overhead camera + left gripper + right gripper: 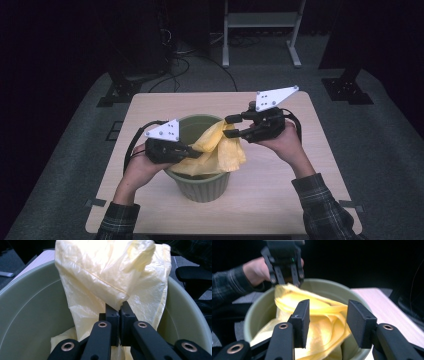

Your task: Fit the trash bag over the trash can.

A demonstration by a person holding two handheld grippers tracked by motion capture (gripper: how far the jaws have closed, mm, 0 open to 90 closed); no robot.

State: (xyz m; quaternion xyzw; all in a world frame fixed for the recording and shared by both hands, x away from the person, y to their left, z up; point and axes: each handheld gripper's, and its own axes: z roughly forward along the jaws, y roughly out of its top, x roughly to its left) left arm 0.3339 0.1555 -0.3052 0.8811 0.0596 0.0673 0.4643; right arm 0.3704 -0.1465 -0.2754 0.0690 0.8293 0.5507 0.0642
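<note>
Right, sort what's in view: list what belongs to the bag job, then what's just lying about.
In the job:
- yellow bag, half in the bin
- green bin
- left gripper, jaws shut on the bag
- right gripper, jaws open at the bag

Lying about:
- white frame on the floor
- cables
- black stand

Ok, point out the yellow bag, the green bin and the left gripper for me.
yellow bag (100,272): left gripper view, on the bunched plastic above the jaws.
green bin (202,187): high view, on the ribbed outer wall.
left gripper (119,305): left gripper view, at the tips pinching the bag.
</note>
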